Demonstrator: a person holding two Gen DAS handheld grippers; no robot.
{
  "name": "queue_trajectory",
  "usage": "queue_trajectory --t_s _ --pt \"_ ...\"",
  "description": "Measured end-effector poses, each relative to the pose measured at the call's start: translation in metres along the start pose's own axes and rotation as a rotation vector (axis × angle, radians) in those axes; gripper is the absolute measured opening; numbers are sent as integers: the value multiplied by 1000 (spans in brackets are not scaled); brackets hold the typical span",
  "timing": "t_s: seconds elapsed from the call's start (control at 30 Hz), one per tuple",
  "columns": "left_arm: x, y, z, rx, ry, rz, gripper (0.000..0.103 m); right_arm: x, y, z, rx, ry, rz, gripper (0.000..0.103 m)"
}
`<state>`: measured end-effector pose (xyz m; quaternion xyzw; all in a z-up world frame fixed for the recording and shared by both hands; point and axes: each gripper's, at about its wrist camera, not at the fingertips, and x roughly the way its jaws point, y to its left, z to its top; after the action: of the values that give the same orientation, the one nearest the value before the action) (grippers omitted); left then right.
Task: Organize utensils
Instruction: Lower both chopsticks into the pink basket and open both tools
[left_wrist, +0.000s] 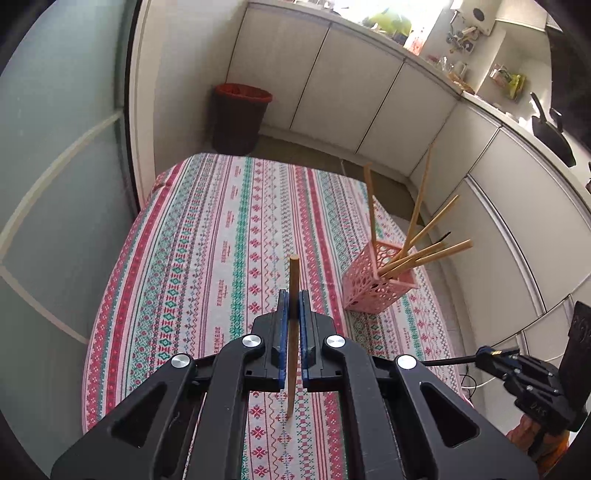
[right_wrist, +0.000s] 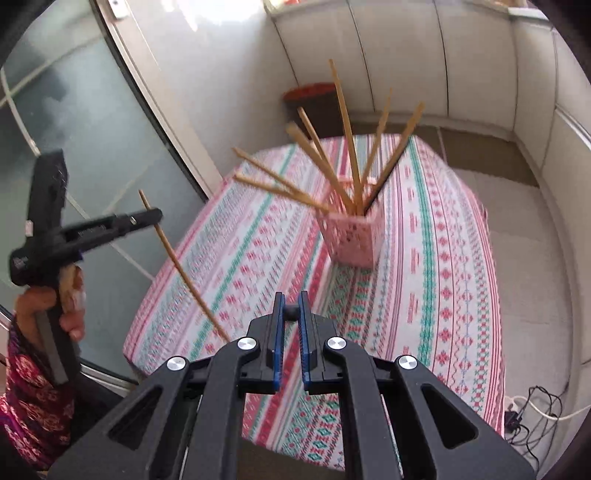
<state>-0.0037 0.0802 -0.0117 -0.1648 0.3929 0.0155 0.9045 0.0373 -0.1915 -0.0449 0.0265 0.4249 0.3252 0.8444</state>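
Left tool (left_wrist: 292, 295) clamped on a single wooden chopstick (left_wrist: 293, 325), held near upright above the patterned worktop (left_wrist: 207, 258). Pink lattice holder (left_wrist: 373, 284) at two o'clock, already bristling with splayed chopsticks (left_wrist: 424, 236). Right tool (right_wrist: 291, 295) nearly closed on something small and dark, identity unclear. Likely risks: snagging the fanned sticks on entry, tipping the light holder, or slippage through the pads from a narrow grip.

Matt wooden chopstick (left_wrist: 293, 332), perforated plastic basket (left_wrist: 373, 282), woven cloth tablecloth (left_wrist: 207, 258).
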Motion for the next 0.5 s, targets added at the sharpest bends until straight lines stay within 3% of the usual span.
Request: queue_trajectory --t_s 0.23,0.5 --pt "-27 -11 18 21 -100 8 4 -35 -3 22 44 -125 13 7" --pt "-60 -40 68 79 -251 -3 4 -82 -15 73 73 -282 -3 7"
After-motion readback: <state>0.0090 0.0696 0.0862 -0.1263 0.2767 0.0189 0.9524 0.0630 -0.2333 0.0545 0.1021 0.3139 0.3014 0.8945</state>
